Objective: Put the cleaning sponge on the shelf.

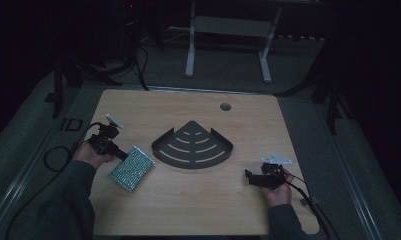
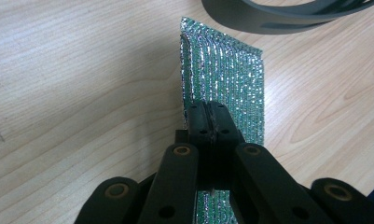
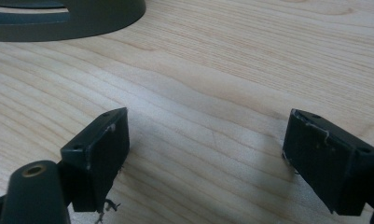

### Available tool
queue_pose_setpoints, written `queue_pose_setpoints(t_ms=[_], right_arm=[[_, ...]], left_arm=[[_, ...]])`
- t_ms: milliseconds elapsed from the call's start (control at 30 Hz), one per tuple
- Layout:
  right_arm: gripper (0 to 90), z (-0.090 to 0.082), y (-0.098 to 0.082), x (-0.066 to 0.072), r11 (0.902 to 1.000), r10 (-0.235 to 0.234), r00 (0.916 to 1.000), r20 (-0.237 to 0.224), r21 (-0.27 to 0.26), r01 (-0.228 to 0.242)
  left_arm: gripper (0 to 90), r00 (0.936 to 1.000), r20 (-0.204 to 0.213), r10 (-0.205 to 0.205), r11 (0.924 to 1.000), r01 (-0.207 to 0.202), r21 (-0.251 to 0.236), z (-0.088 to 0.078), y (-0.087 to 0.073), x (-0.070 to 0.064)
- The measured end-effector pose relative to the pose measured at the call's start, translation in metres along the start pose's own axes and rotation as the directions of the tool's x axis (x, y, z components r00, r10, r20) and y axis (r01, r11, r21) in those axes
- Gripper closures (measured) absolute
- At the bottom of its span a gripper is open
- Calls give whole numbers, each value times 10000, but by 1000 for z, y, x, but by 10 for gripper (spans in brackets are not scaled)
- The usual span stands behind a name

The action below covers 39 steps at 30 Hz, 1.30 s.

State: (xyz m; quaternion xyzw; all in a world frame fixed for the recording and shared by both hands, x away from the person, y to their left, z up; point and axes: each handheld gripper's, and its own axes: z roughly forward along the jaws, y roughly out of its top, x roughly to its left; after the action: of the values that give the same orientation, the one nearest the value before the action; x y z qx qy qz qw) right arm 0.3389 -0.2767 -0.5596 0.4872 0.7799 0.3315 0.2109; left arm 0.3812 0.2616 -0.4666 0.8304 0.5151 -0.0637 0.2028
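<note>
Forearms enter the high view; the left gripper (image 1: 119,152) holds a glittery green sponge (image 1: 132,168) just left of the dark corner shelf (image 1: 193,145) on the table (image 1: 248,130). Left gripper view: jaws pinch the sponge's edge, the shelf beyond it. Right gripper view: the right gripper (image 3: 205,154), jaws spread and empty, sits near the shelf.

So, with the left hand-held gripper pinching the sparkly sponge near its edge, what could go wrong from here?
1. The left hand-held gripper is shut on only an edge strip of the sparkly sponge, so the soft pad may sag or slip out.
2. The dark corner shelf lies close beside the sponge, so a swing could knock the sponge against its raised rim.
3. The right hand-held gripper is open over the bare table, too far away to catch a drop.
</note>
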Motion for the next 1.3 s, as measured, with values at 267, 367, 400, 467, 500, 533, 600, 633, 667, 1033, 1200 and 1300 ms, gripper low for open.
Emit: queue_pose_setpoints(t_ms=[267, 367, 400, 467, 500, 533, 600, 633, 667, 1033, 1200, 1300], right_arm=[[142, 0, 0, 0, 10000, -1, 10000, -1, 2, 1], [142, 0, 0, 0, 10000, -3, 10000, -3, 3, 3], [142, 0, 0, 0, 10000, 0, 10000, -2, 3, 0], [142, 0, 0, 0, 10000, -2, 10000, -3, 3, 2], [142, 0, 0, 0, 10000, -2, 10000, -3, 4, 2], [142, 0, 0, 0, 10000, -1, 10000, -3, 4, 1], [142, 0, 0, 0, 10000, 1, 10000, -3, 4, -1], [142, 0, 0, 0, 10000, -2, 10000, -3, 3, 2], [142, 0, 0, 0, 10000, -1, 10000, -4, 4, 1], [142, 0, 0, 0, 10000, -7, 10000, -3, 3, 7], [142, 0, 0, 0, 10000, -12, 10000, -3, 7, 12], [142, 0, 0, 0, 10000, -19, 10000, -5, 5, 19]], left_arm=[[900, 9997, 123, 193, 9998, -193, -7, -9, 4, -2], [900, 9997, 165, 202, 9998, -201, -91, -12, 6, -3], [900, 9996, 166, 230, 9997, -229, -87, -13, 7, -4], [900, 9994, 187, 291, 9995, -289, -81, -14, 9, -5], [900, 9992, 240, 304, 9995, -302, -102, -15, 10, -5], [900, 9992, 238, 314, 9995, -311, -100, -16, 11, -6], [900, 9993, 207, 327, 9994, -324, -153, -18, 13, -8], [900, 9991, 184, 394, 9992, -391, -124, -19, 14, -8], [900, 9990, 182, 411, 9991, -409, -140, -20, 15, -9], [900, 9977, 151, 661, 9974, -657, -284, -29, 30, -18], [900, 9970, 138, 756, 9966, -751, -340, -30, 37, -21], [900, 9965, 125, 824, 9960, -820, -358, -30, 43, -23]])
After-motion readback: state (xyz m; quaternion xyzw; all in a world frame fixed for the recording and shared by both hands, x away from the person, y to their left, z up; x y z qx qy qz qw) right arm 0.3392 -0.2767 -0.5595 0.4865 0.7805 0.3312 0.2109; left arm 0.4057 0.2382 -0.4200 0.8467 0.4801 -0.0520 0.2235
